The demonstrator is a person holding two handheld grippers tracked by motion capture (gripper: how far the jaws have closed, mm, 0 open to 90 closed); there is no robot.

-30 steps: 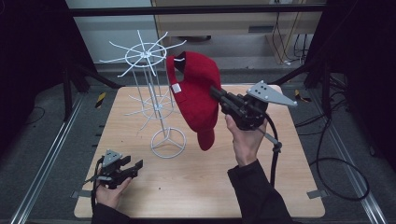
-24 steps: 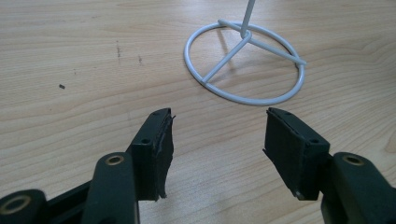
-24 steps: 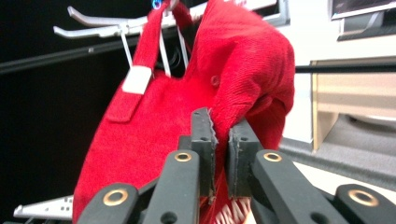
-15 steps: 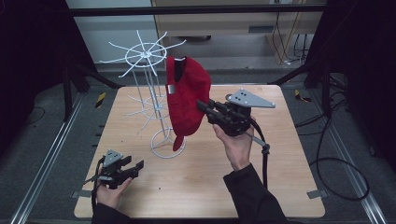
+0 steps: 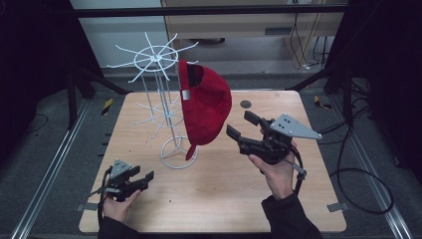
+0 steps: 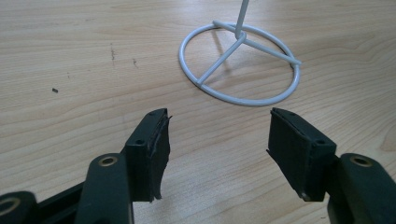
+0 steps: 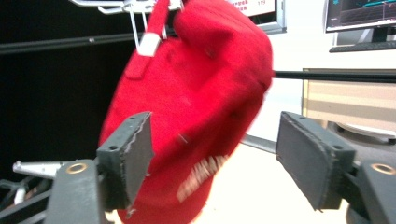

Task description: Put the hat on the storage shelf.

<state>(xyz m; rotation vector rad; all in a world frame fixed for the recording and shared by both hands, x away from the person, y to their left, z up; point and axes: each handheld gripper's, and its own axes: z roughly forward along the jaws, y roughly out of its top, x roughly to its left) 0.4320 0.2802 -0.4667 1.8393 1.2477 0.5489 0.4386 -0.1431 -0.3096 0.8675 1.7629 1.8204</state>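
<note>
The red cap (image 5: 205, 107) hung by its back strap from the white wire rack (image 5: 158, 99), brim down above the rack's ring base; pale lettering on it was too blurred to read in the right gripper view. The right gripper (image 5: 240, 131) stood just beside the cap, jaws apart and empty. The left gripper (image 5: 144, 178) rested near the table's (image 5: 219, 199) front-left edge, jaws apart, bare wood between it and the rack.

Red cap (image 7: 196, 93) hangs from a white hook (image 7: 135, 18) — jaws spread before it.

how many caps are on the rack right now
1: a red cap hangs by its back strap from an upper arm of the white wire rack, brim down, just ahead of the open right gripper.
</note>
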